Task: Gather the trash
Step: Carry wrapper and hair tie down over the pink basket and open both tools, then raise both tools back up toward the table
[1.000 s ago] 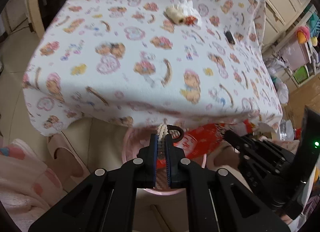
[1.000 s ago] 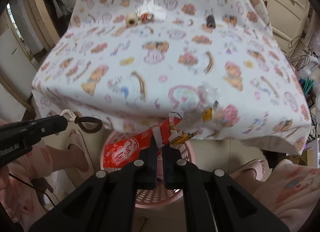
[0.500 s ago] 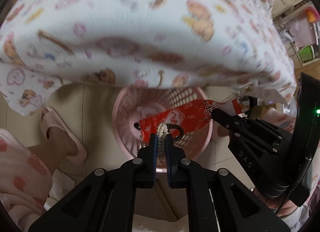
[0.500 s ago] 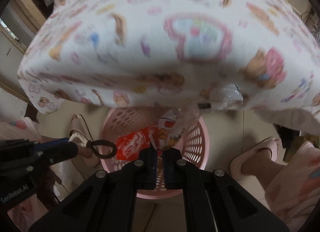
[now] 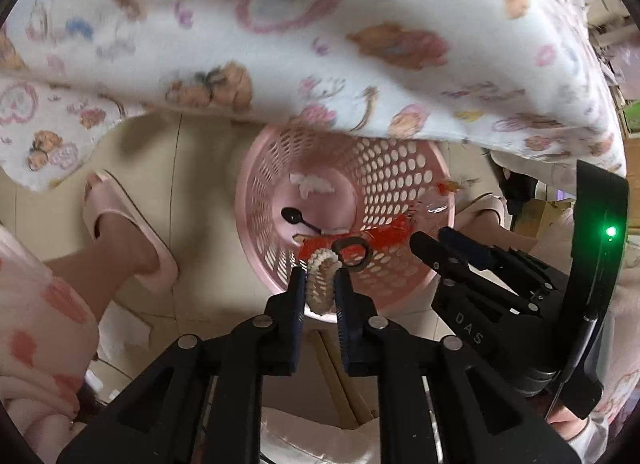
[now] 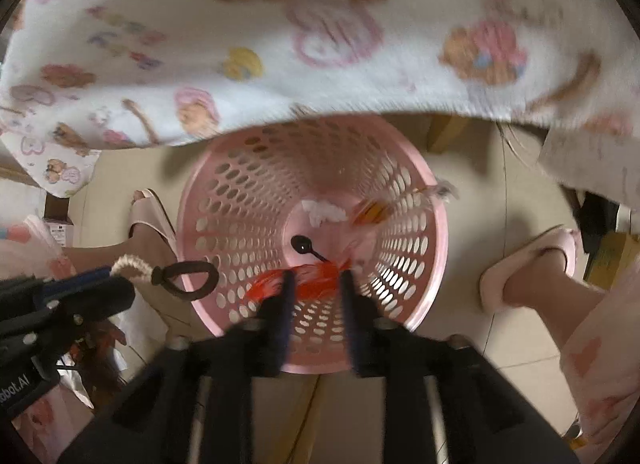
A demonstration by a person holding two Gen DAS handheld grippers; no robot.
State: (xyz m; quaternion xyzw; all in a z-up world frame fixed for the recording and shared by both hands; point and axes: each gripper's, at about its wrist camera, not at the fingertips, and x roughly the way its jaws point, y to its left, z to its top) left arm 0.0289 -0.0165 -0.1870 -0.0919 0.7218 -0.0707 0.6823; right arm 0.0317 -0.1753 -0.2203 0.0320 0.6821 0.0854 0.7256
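Note:
A pink perforated basket (image 5: 400,184) (image 6: 240,204) stands on the floor under both grippers. In it lie a white tissue (image 6: 324,212) and a black spoon (image 6: 304,246). My left gripper (image 5: 319,278) points down over the near rim. Its jaws are opening, and a beige rope loop with a black ring (image 5: 320,268) (image 6: 188,278) is still caught between the pads. My right gripper (image 6: 316,284) is opening with its jaws apart. A red wrapper (image 6: 312,284) (image 5: 380,236) drops, blurred, just past its tips. A clear wrapper with orange print (image 6: 380,212) falls along the basket's far wall.
A cartoon-print tablecloth (image 5: 320,44) (image 6: 320,64) overhangs the far half of the basket. A person's feet in pink slippers stand on the tiled floor on either side (image 6: 148,224) (image 6: 532,268). A cardboard box (image 6: 608,256) sits at the right.
Both grippers came down from the table edge to just above the basket. The right jaws parted and let go of the red and clear wrappers. The left jaws parted slightly around the rope loop.

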